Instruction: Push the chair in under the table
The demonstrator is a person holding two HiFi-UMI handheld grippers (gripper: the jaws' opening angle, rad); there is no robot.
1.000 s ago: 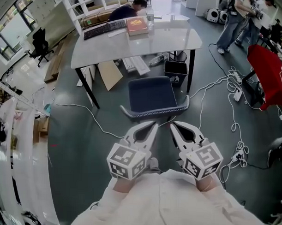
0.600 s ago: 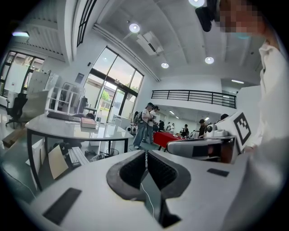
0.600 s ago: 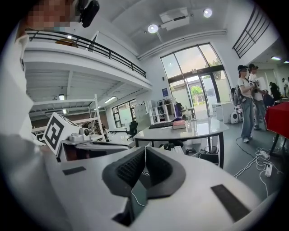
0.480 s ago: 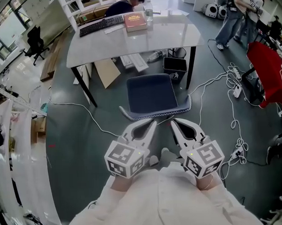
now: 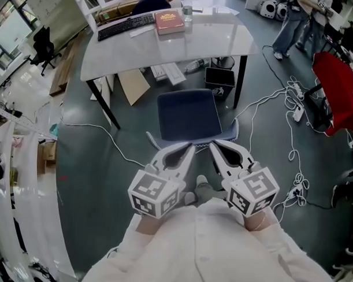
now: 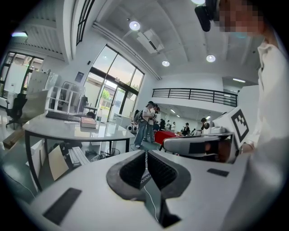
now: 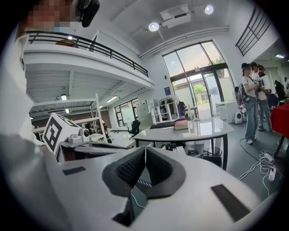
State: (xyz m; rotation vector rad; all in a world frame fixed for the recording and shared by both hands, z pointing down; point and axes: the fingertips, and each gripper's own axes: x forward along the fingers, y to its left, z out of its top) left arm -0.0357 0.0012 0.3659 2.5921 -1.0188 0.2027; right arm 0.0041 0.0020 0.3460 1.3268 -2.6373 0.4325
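Navy chair (image 5: pixel 187 115) is partly hidden behind left gripper (image 5: pixel 190 147) and right gripper (image 5: pixel 213 145), both closed tight and empty. Gripper views show only its trim.

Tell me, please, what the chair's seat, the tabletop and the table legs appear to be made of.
Chair seat: dark blue and matte with no glare, so probably fabric upholstery.
Tabletop: pale grey and glossy, with soft reflections on it; laminate or polished stone, I cannot tell which.
Table legs: thin, black and straight, likely painted metal.
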